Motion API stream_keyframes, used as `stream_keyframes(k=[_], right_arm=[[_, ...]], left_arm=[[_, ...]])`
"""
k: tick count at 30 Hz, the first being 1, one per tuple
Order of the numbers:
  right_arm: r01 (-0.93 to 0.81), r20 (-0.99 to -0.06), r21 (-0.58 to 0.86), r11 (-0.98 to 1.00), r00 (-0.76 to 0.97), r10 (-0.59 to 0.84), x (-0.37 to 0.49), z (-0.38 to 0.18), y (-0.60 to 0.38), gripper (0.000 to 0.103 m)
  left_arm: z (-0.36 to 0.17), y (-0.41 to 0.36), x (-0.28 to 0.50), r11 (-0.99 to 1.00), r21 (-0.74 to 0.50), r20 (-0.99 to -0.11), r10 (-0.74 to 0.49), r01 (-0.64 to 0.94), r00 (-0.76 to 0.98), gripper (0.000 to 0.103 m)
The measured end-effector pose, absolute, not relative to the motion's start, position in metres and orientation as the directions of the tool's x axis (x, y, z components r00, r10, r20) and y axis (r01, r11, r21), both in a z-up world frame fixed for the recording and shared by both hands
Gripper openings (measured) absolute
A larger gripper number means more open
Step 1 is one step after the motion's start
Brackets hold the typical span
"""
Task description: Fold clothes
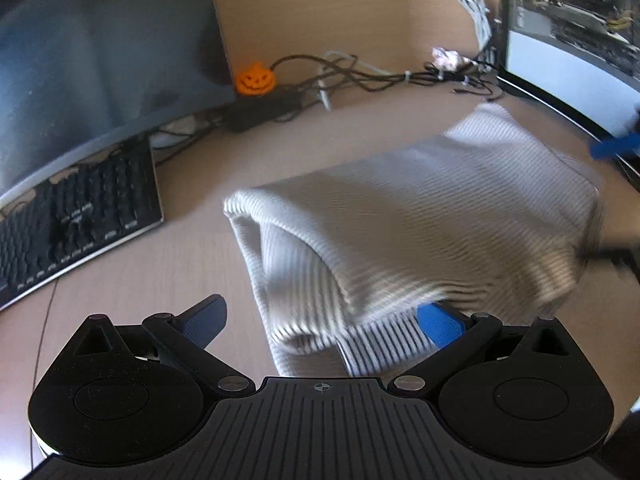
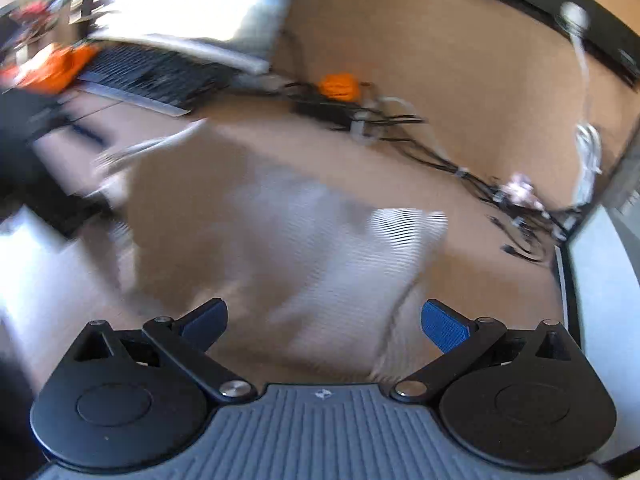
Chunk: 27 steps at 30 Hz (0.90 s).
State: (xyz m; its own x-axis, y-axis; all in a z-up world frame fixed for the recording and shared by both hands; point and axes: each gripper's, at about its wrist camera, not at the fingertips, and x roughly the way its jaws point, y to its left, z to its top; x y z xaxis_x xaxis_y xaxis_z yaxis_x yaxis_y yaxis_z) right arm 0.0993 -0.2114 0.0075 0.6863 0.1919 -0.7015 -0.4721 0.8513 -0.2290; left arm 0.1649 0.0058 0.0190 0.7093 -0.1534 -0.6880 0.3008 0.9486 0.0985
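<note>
- Light wooden desk (image 1: pixel 132 280) is seen backed by a tan wall, with a dark monitor (image 1: pixel 100 48) and a black keyboard (image 1: pixel 76 216) ranged along its left side.
- No container is shown in either view; a folded, ribbed, cream sweater (image 1: pixel 420 220) is laid directly on the desk, near its middle.
- Left gripper (image 1: pixel 320 322) is pictured released, its blue pads spread wide; the right-hand pad (image 1: pixel 438 326) is pressed at the sweater's near hem, while the other is held over bare wood.
- Right gripper (image 2: pixel 322 320) is likewise shown released, jaws spread above the sweater's (image 2: pixel 340 248) near edge; whether cloth is touched cannot be told through the blur.
- An orange pumpkin figure (image 1: pixel 255 78) is set on a black power brick beside a tangle of cables (image 1: pixel 360 74) at the back of the desk.
- An open computer case (image 1: pixel 572 12) at the far right is captured sharply only by the left camera; in the right camera it is reduced to a pale panel at the frame edge.
- An orange object (image 2: pixel 52 66) beyond the keyboard (image 2: pixel 148 76) is caught only by the right camera, too smeared to identify.
- Bare wood is left open between keyboard and sweater, and behind the sweater up to the cables.
</note>
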Motion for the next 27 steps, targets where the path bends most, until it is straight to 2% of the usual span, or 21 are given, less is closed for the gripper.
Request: stream_keyframes(k=[6,10,11,13,15,17,18,19,22,25,27], right_arm=[[-0.534,-0.746,-0.336,0.776,0.654,0.127,0.107,-0.014,-0.179,0.103],[-0.579,-0.736,-0.428,0.694,0.669,0.104,0.136,-0.004,-0.171,0.103],[-0.552,-0.701,-0.476,0.685,0.708,0.084,0.153,0.004,-0.172,0.103],[-0.351,-0.549,-0.545,0.761,0.836,-0.008,0.204,0.036,-0.182,0.103],[-0.122,-0.404,-0.508,0.853,0.908,-0.11,0.256,0.073,-0.196,0.103],[-0.068,-0.441,-0.287,0.955,0.895,-0.069,0.286,0.108,-0.219,0.103],[-0.099,-0.468,-0.201,0.975,0.884,-0.007,0.288,0.115,-0.229,0.103],[-0.116,-0.468,-0.173,0.978,0.883,0.022,0.283,0.117,-0.236,0.103],[-0.104,-0.475,-0.291,0.951,0.878,-0.05,0.259,0.092,-0.244,0.103],[-0.154,-0.547,-0.323,0.934,0.836,-0.052,0.239,0.052,-0.253,0.103],[-0.215,-0.586,-0.29,0.932,0.81,0.004,0.213,0.039,-0.26,0.103]], left_arm=[[0.037,0.002,0.19,0.954,0.098,-0.634,-0.16,0.284,0.756,0.103],[0.053,-0.001,0.207,0.957,0.099,-0.593,-0.162,0.271,0.789,0.103],[0.064,0.0,0.211,0.96,0.103,-0.57,-0.156,0.259,0.806,0.103],[0.087,0.006,0.214,0.969,0.084,-0.517,-0.158,0.234,0.841,0.103],[0.107,0.016,0.212,0.973,0.029,-0.47,-0.187,0.227,0.863,0.103],[0.111,0.024,0.207,0.972,-0.019,-0.464,-0.216,0.234,0.859,0.103],[0.108,0.026,0.205,0.967,-0.042,-0.476,-0.239,0.249,0.846,0.103],[0.101,0.026,0.204,0.96,-0.069,-0.498,-0.268,0.27,0.825,0.103],[0.066,0.022,0.205,0.927,-0.157,-0.589,-0.366,0.342,0.721,0.103],[0.064,0.027,0.208,0.912,-0.23,-0.582,-0.408,0.339,0.703,0.103],[0.063,0.031,0.21,0.9,-0.278,-0.576,-0.436,0.336,0.692,0.103]])
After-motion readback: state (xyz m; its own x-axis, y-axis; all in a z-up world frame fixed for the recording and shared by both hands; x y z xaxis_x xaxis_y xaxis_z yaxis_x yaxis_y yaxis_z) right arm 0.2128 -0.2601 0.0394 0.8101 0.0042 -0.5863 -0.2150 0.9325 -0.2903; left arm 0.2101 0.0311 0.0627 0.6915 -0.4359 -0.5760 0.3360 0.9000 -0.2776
